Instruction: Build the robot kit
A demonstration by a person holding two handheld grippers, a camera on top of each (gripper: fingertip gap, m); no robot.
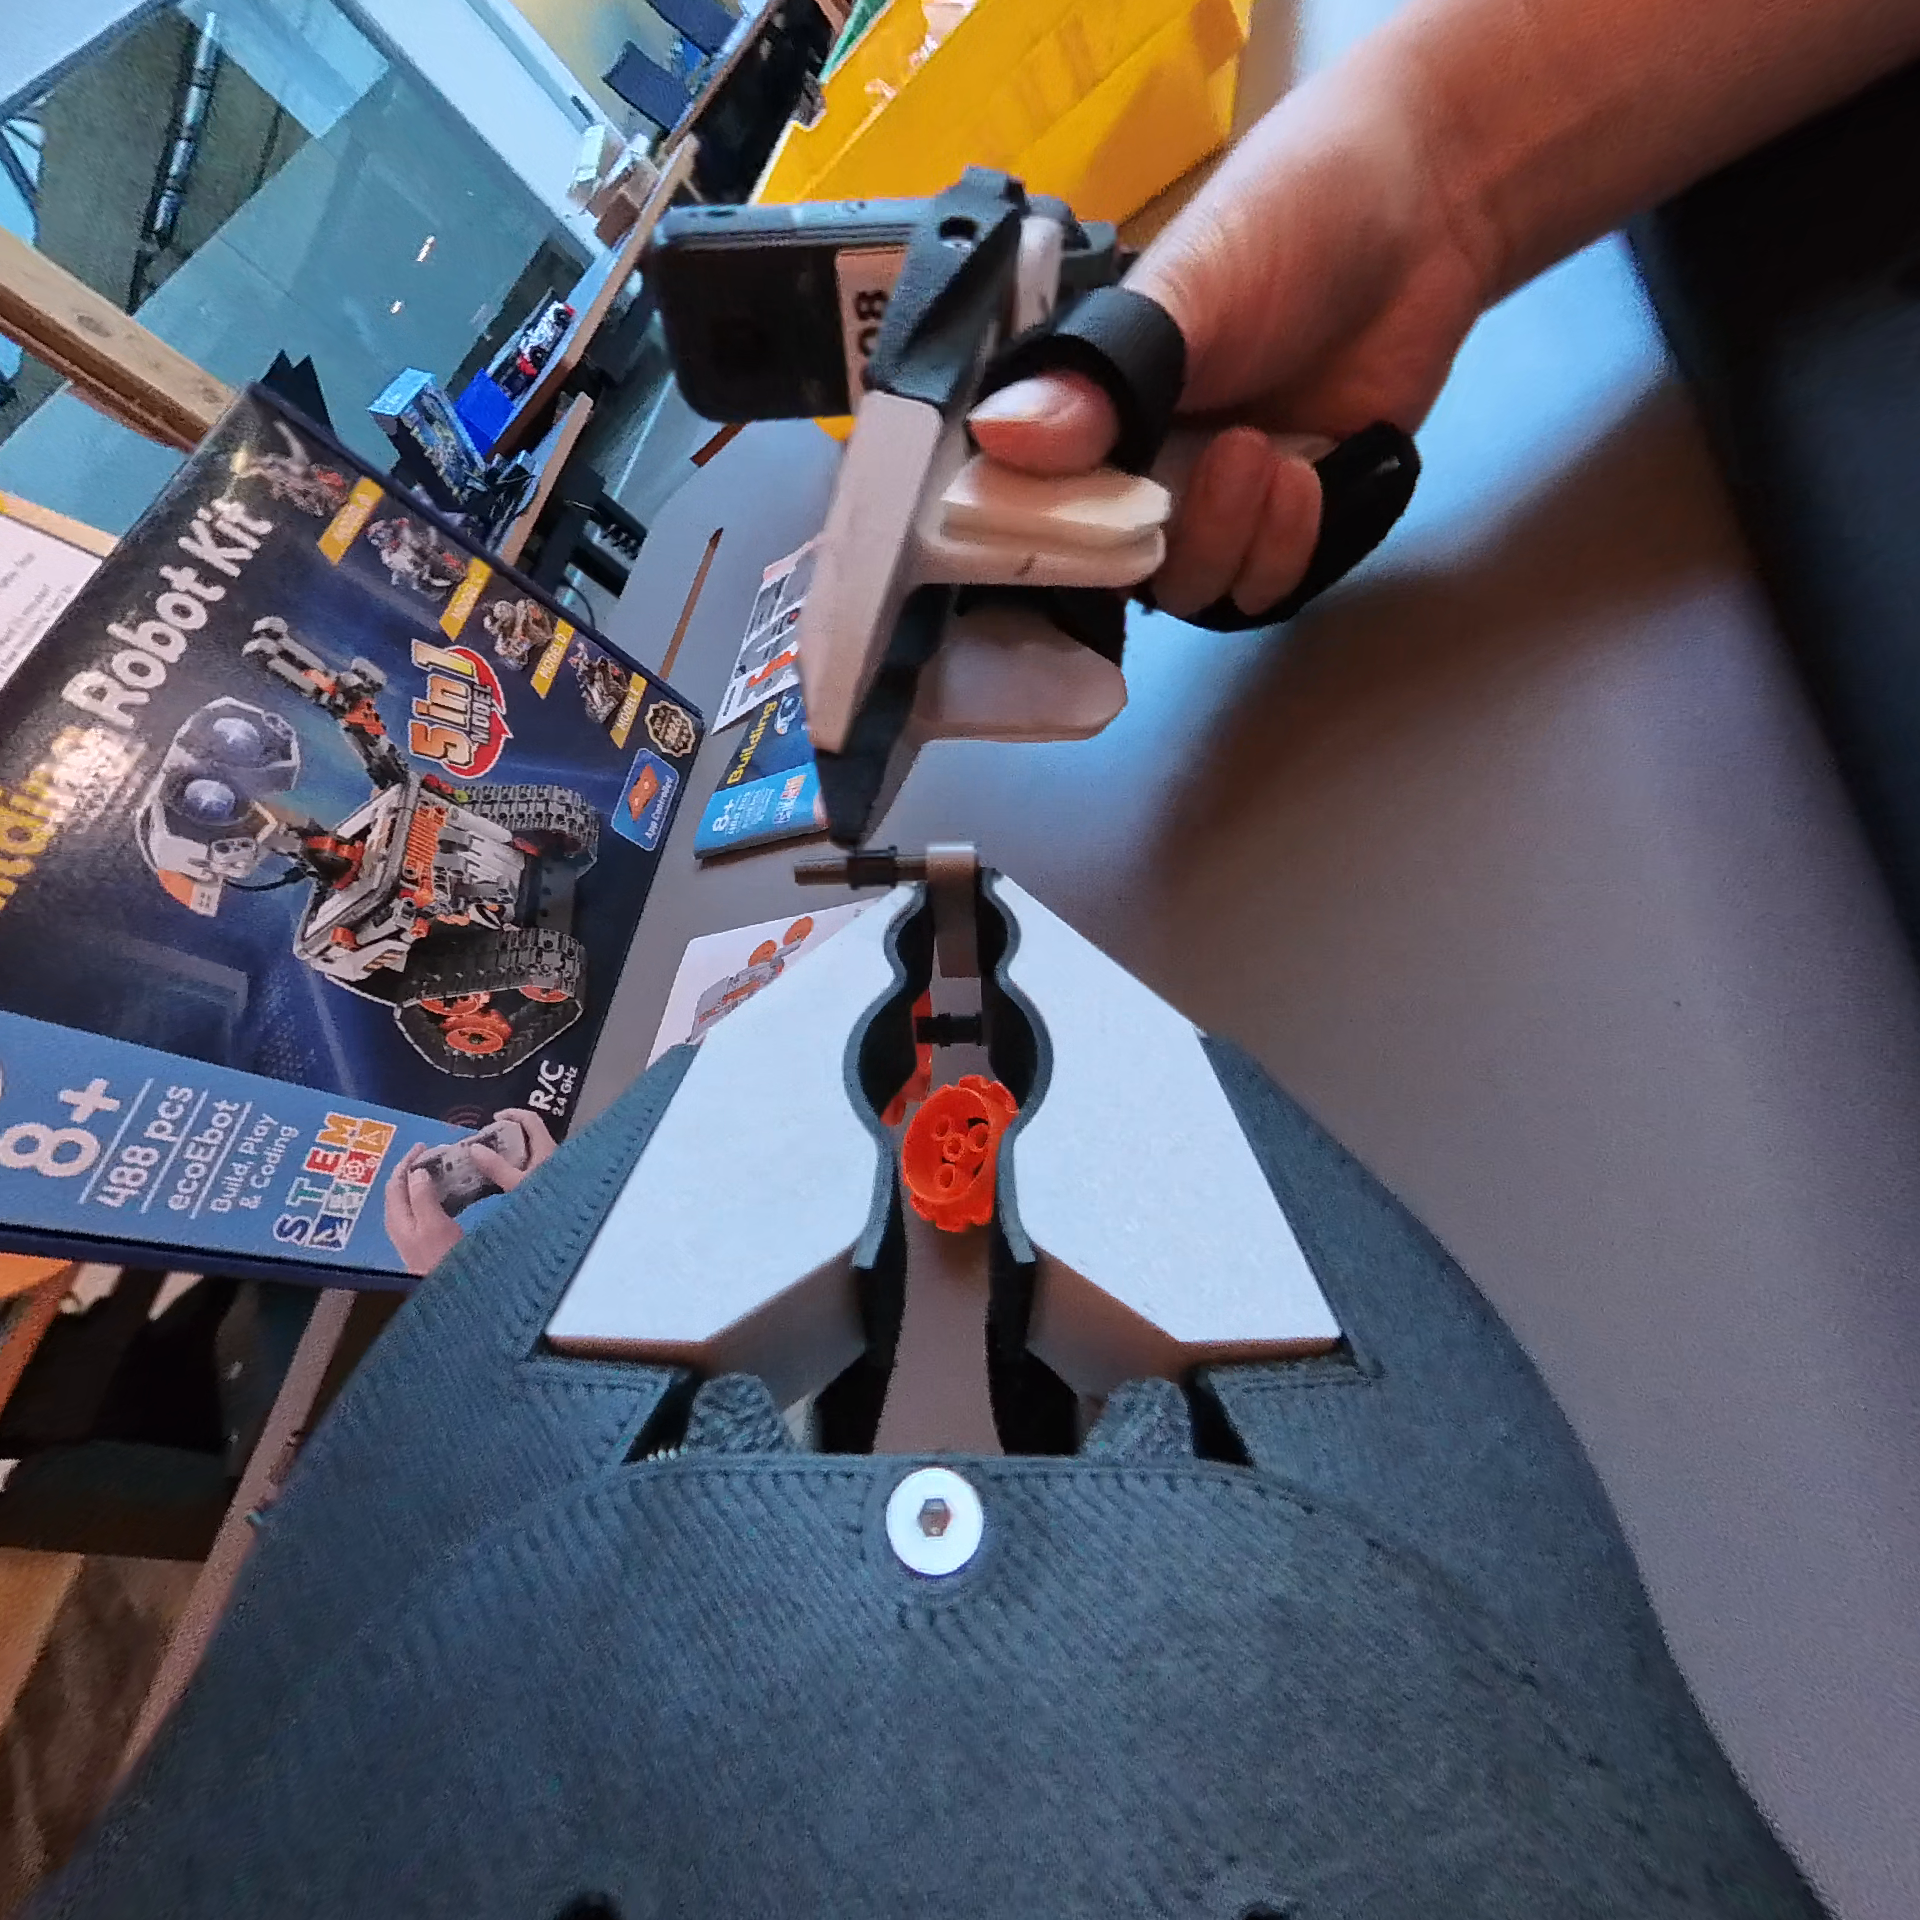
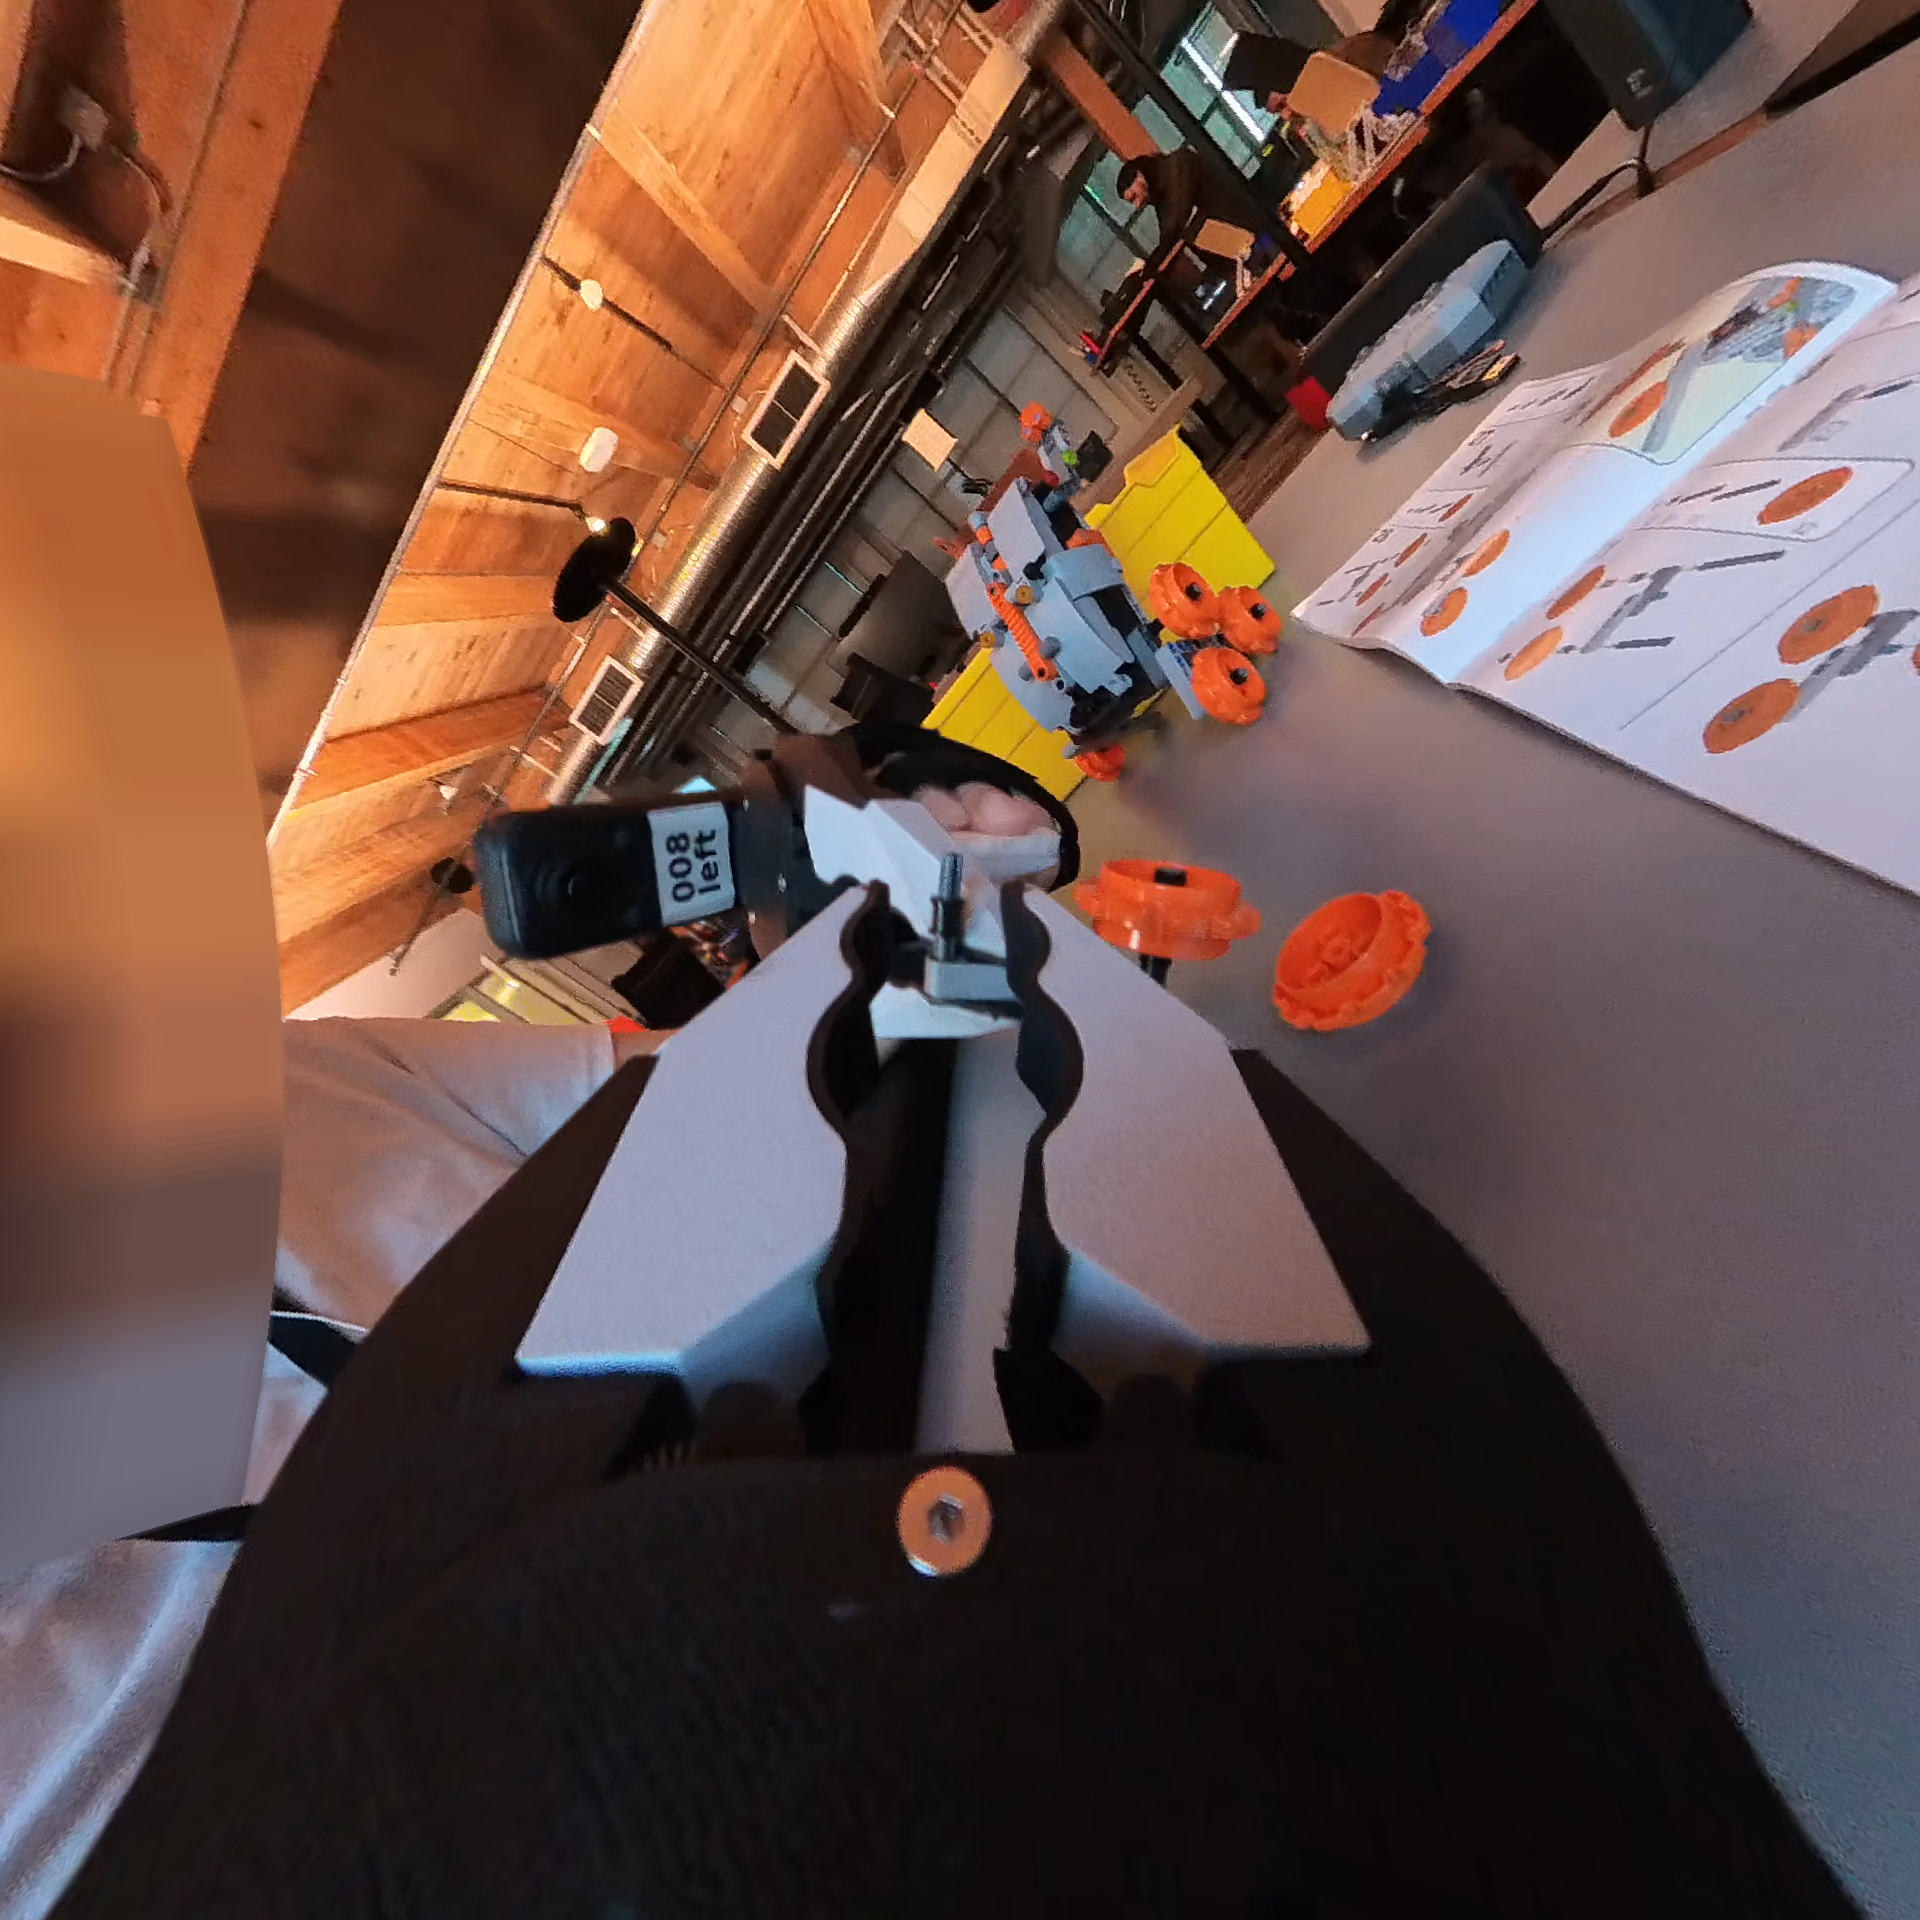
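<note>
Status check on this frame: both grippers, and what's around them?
Left gripper shut on grey beam with black pin. Right gripper tip at that pin, state unclear. Orange wheels loose on table.

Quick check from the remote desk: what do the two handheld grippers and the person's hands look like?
Both the left gripper and the right gripper have a black ribbed printed body, pale grey wedge fingers with black scalloped inner edges, and one silver screw. Each carries a black camera with a white label. The hand sits in black finger loops; a light sleeve shows.
</note>
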